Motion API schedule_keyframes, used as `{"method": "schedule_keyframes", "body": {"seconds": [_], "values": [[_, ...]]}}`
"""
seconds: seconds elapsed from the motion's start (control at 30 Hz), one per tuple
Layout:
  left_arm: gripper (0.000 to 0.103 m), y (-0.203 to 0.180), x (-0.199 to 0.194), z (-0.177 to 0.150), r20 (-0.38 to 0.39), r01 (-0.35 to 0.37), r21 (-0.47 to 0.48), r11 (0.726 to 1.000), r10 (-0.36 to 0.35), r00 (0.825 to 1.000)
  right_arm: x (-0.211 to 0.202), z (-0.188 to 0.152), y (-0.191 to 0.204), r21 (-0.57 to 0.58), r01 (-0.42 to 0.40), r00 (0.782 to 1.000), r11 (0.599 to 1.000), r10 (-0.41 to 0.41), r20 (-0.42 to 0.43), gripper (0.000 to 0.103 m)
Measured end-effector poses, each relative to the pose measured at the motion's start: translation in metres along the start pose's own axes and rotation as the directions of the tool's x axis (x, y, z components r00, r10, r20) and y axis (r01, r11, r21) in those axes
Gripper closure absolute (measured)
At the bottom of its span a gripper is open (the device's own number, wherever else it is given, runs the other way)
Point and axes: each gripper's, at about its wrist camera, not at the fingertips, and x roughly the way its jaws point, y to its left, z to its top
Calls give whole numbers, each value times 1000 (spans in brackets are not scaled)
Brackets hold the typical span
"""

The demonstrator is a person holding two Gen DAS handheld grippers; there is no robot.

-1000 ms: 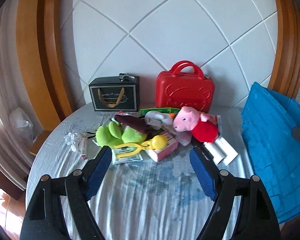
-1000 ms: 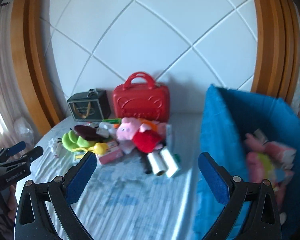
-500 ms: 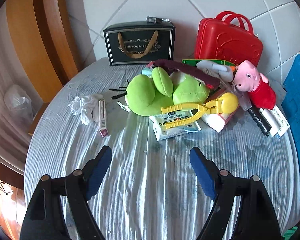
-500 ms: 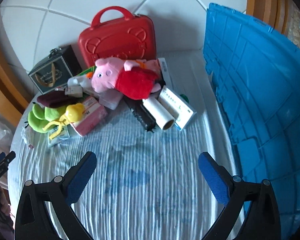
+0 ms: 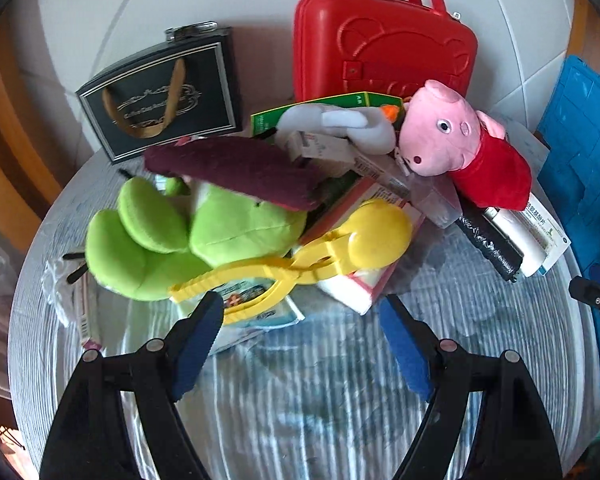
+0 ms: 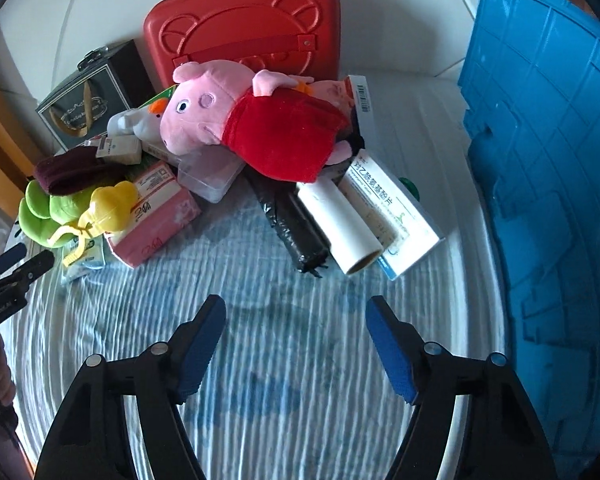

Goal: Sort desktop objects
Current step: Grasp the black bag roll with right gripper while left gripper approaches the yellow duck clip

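Note:
A pile of objects lies on the round table. My left gripper hangs open just in front of the yellow clip toy and the green plush; only a flat packet lies near its tips. A pink pig plush in a red dress tops the pile. My right gripper hovers over bare cloth short of the black roll and white roll; its jaws are closing with nothing between them.
A red case and a black gift box stand against the back wall. A blue crate rises at the right table edge. A pink tissue pack and a white box lie in the pile.
Both grippers have sunk and moved in toward the pile, tilting further down. The right jaws stand narrower than before. The left jaws keep their width.

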Motion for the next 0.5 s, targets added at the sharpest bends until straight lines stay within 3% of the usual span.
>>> {"method": "schedule_keyframes", "body": {"seconds": [0.23, 0.5], "values": [[23, -30, 45, 34, -33, -34, 90, 995, 37, 999, 38, 29, -2, -25, -31, 999, 999, 30, -30, 29], [23, -42, 82, 45, -45, -97, 134, 986, 104, 994, 92, 47, -2, -31, -42, 995, 999, 39, -93, 29]]}}
